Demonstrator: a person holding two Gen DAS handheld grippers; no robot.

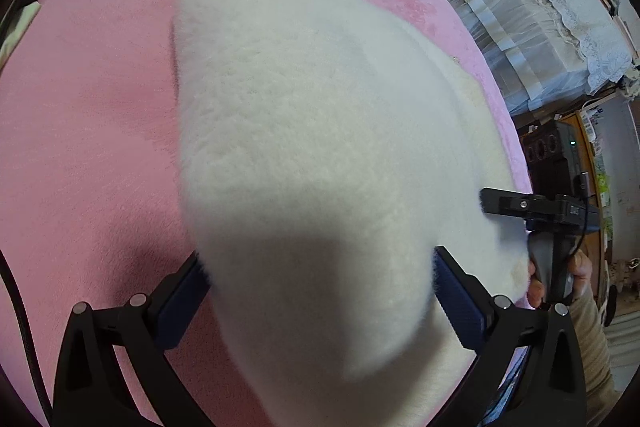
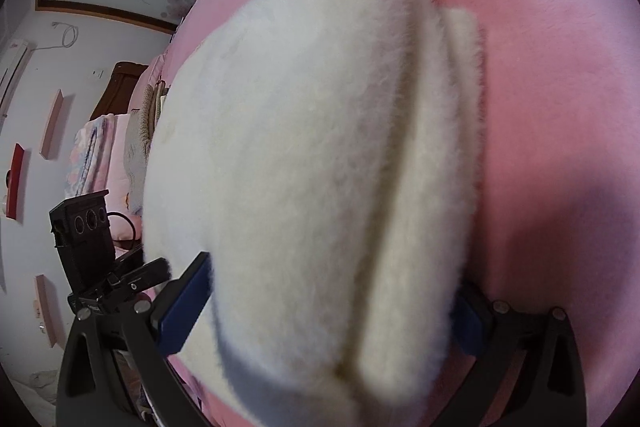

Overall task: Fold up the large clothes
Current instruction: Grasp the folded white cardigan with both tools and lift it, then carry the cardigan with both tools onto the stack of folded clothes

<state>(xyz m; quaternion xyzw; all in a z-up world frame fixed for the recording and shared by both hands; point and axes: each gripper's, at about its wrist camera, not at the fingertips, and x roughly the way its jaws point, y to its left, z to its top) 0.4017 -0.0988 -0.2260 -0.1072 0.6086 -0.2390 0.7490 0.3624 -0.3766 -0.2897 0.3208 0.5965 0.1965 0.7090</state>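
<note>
Left wrist view: the left tongs (image 1: 320, 291) stood spread wide, the folded white fleece garment (image 1: 312, 131) bulging between the blue pads (image 1: 460, 307) without being visibly pinched. The garment lay on the pink bed cover (image 1: 92, 115). At right, a hand (image 1: 560, 279) held the other tool.

Right wrist view: the right tongs (image 2: 332, 311) straddled the same garment (image 2: 320, 147), its folded layers (image 2: 460, 99) stacked at the right edge; whether the pads pressed it could not be told. The pink cover (image 2: 560, 87) lay beneath.
</note>
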